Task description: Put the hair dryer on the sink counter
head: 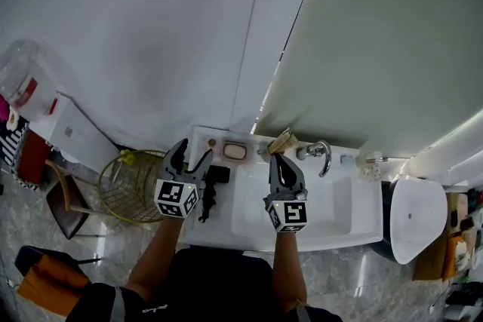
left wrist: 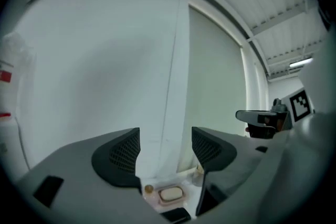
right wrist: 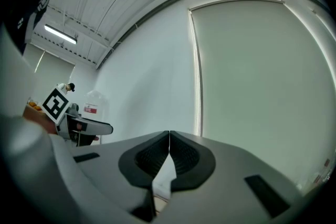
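The black hair dryer (head: 213,179) lies on the white sink counter (head: 355,226), left of the basin, its dark handle trailing toward the front edge. My left gripper (head: 196,150) hovers above it, apart from it. In the left gripper view this gripper (left wrist: 165,144) is open with only the wall and counter showing through the gap, and a dark piece of the hair dryer (left wrist: 177,214) sits below. My right gripper (head: 278,159) is held over the basin. In the right gripper view it (right wrist: 169,137) is shut, with nothing between the pads.
A pink soap dish (head: 235,151) and a small brush (head: 283,141) sit at the back of the counter beside the chrome faucet (head: 321,154). A wire basket (head: 134,185) stands on the floor at the left, and a white toilet (head: 417,216) at the right.
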A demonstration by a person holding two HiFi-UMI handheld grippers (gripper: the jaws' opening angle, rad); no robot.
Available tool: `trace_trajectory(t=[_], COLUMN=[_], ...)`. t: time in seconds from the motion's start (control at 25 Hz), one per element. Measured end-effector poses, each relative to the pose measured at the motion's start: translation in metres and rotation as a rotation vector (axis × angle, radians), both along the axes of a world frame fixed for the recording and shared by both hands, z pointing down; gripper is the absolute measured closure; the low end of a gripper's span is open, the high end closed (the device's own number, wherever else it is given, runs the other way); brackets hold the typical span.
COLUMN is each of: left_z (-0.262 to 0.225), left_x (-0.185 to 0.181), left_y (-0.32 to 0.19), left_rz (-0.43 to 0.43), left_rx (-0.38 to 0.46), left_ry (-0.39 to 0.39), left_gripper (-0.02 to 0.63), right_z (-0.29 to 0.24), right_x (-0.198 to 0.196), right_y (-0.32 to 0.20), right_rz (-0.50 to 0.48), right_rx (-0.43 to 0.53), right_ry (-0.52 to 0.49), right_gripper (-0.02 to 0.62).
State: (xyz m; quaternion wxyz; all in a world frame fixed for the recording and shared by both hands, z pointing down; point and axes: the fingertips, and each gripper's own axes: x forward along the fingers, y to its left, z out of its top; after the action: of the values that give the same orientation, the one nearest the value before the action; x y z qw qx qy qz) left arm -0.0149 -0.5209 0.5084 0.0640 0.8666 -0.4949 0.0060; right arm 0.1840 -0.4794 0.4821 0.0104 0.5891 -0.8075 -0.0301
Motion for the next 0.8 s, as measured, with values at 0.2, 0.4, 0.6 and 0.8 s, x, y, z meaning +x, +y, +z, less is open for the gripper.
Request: trace_trajectory(t=[0.2,0.4,0.6,0.8], left_z=[-0.033,-0.035,-0.036,-0.044], left_x=[-0.010,-0.009,-0.020,-0.021], left_y=[0.027,0.030,0.037,0.037], left_rz=[-0.020,-0.017,-0.054,-0.067], left_rx=[0.201,0.244,0.257,0.292], left_ry=[0.007,-0.031,0.003,-0.020], left_gripper=[0.315,0.316,0.463,0.581], right_z=[0.004,0.000,0.000,-0.004], right_x=[-0.003,-0.003,-0.017,-0.027], right_y=[0.005,0.004,0.006,0.005], right_rz=[-0.006,-0.016,-0.049,-0.079], right_rx=[-0.005,0.023,0.037,0.044], right_ry=[0.011,-0.028,0.001,0.027], right_gripper=[0.566,0.566,0.566,0.566])
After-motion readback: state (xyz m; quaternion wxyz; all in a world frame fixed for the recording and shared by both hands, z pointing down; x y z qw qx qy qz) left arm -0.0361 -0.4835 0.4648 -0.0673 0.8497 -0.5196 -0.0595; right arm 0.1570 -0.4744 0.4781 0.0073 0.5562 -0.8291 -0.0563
